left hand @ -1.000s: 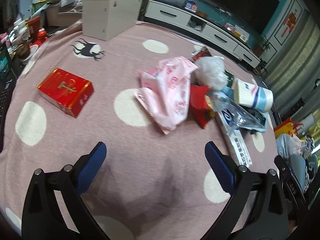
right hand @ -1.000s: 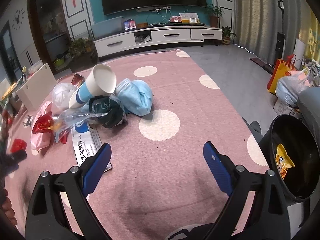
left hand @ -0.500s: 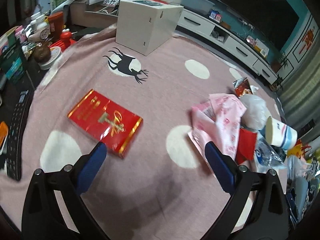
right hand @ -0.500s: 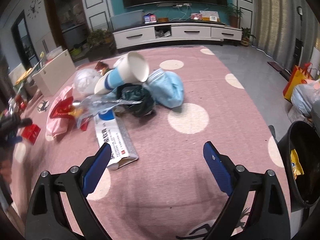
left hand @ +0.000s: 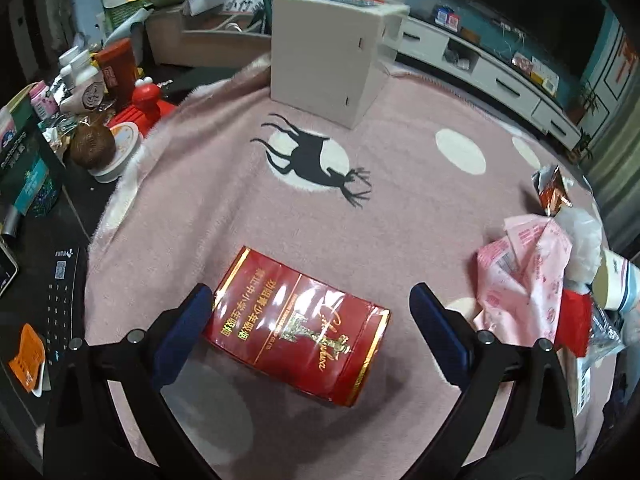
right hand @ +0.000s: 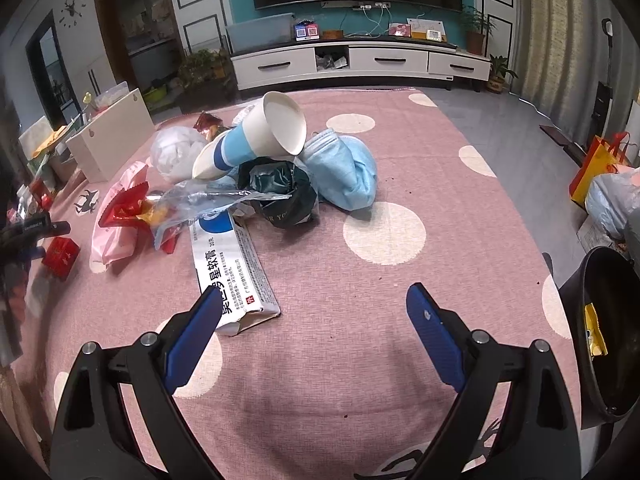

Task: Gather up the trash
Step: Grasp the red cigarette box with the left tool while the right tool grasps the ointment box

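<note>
A red cigarette carton (left hand: 298, 326) lies on the pink dotted cloth (left hand: 400, 208). My left gripper (left hand: 310, 336) is open, and the carton lies between its blue fingers, the left pad close to the carton's edge. My right gripper (right hand: 314, 336) is open and empty above the cloth, its left finger over the near end of a white ointment box (right hand: 230, 268). Beyond it is a trash pile: a paper cup (right hand: 256, 136), a blue face mask (right hand: 348, 168), a dark bag (right hand: 282, 194), clear plastic (right hand: 192, 202), a pink bag (right hand: 116, 216) and a red wrapper (right hand: 124, 206). A black bin (right hand: 610, 336) stands at the right.
A white box (left hand: 334, 58) stands at the table's far side. Clutter of bottles, boxes and a keyboard (left hand: 60, 280) lines the left edge. The pink bag (left hand: 524, 276) and cup (left hand: 618, 286) lie at the left wrist view's right. Shopping bags (right hand: 600, 176) sit on the floor.
My left gripper has swung left from the trash pile and come down around the red carton. My right gripper has moved in toward the ointment box and pile.
</note>
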A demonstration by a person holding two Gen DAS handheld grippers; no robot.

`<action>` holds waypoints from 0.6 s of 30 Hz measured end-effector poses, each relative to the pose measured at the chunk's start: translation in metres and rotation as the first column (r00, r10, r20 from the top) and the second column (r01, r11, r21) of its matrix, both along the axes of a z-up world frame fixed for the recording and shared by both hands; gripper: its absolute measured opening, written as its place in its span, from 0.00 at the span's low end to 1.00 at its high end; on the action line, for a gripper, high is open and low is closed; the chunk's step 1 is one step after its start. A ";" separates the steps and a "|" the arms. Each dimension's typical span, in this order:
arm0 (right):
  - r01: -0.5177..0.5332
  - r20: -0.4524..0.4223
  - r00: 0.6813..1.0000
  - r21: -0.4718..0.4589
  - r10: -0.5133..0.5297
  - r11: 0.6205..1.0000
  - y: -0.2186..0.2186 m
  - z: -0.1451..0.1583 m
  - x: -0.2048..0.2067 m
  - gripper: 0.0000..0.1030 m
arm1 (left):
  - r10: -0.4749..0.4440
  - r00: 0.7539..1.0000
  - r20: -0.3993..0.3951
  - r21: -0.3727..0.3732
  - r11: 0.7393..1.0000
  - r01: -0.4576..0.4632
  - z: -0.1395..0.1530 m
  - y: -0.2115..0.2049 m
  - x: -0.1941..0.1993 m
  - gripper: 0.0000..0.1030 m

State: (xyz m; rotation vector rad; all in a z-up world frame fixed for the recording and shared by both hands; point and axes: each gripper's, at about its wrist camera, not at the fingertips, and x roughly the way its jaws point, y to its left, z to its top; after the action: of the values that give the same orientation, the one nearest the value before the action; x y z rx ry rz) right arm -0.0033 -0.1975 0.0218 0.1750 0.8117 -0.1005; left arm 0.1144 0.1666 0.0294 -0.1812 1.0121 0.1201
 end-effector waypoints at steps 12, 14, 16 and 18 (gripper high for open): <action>0.005 -0.003 1.000 -0.009 -0.005 1.000 0.000 0.000 0.000 0.89 | 0.006 0.999 -0.043 -0.013 1.000 -0.007 -0.015 0.016 0.010 0.95; 0.007 -0.003 1.000 -0.011 -0.007 1.000 0.000 0.000 0.000 0.89 | 0.000 0.999 -0.044 -0.024 1.000 -0.001 -0.017 0.013 0.009 0.94; 0.007 0.000 1.000 -0.007 -0.007 1.000 -0.001 0.000 0.000 0.89 | 0.000 0.999 -0.038 0.000 1.000 0.000 -0.018 0.010 0.008 0.85; 0.010 0.003 1.000 -0.005 -0.010 1.000 -0.002 0.001 0.000 0.89 | -0.009 0.999 -0.033 0.019 1.000 0.010 -0.017 0.005 0.006 0.75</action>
State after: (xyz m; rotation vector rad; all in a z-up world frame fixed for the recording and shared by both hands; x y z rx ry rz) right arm -0.0035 -0.1990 0.0224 0.1743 0.8075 -0.1112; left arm 0.1209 0.1718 0.0119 -0.1578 1.0446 0.1243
